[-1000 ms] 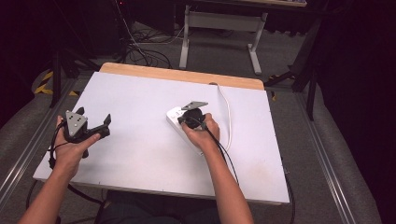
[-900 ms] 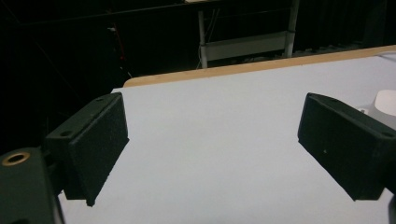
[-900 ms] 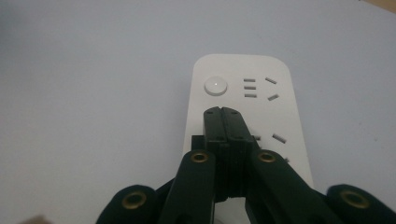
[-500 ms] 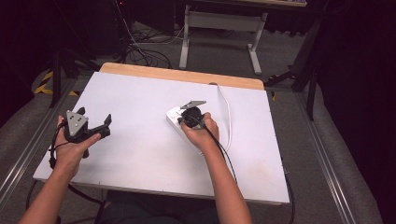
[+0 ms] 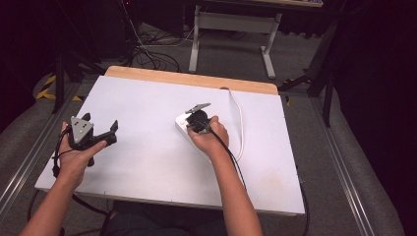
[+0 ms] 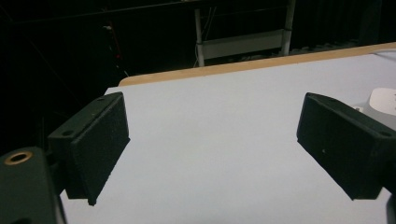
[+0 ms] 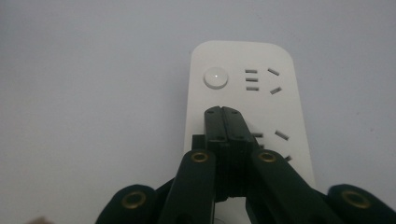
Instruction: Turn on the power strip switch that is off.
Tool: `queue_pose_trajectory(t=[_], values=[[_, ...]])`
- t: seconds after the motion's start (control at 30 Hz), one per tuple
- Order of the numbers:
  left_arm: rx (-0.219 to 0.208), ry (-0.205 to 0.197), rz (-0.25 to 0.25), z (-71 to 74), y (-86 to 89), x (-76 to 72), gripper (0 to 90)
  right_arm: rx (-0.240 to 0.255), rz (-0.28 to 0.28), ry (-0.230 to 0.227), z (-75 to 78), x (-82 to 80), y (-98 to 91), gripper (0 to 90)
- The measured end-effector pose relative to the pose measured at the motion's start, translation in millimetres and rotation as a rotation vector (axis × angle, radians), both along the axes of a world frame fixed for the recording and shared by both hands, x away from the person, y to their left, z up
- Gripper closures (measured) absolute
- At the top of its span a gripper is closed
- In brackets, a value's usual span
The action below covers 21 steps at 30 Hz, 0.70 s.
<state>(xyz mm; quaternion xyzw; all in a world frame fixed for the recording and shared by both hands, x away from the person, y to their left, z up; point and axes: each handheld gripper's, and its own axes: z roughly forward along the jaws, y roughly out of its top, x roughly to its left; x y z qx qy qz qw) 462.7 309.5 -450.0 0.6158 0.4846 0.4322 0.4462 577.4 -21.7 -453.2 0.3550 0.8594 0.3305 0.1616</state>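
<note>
Centrally on the table (image 5: 147, 162) lies the white power strip (image 7: 243, 79), long axis running away from the person, button end farthest. Above it hovers the right gripper (image 7: 223, 112), jaws clenched empty; the left gripper (image 6: 210, 154), well left of the strip, gapes wide.

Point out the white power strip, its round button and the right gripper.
white power strip (image 7: 289, 112), right gripper view, bare top face beside the sockets.
round button (image 7: 215, 77), right gripper view, its centre.
right gripper (image 7: 222, 112), right gripper view, tips of its closed jaws.
</note>
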Motion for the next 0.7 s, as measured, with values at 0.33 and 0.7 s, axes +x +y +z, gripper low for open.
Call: queue_pose_trajectory(t=[0.33, 0.7], values=[[-0.004, 0.007, -0.005, -0.6, -0.8, 0.6, 10.0, -0.027, 0.002, 0.016, 2.6, 2.2, 2.9, 90.0], [-0.009, 0.008, -0.005, -0.5, 0.2, 0.9, 10.1, -0.035, 0.0, 0.028, 3.8, 3.4, 3.9, 90.0]])
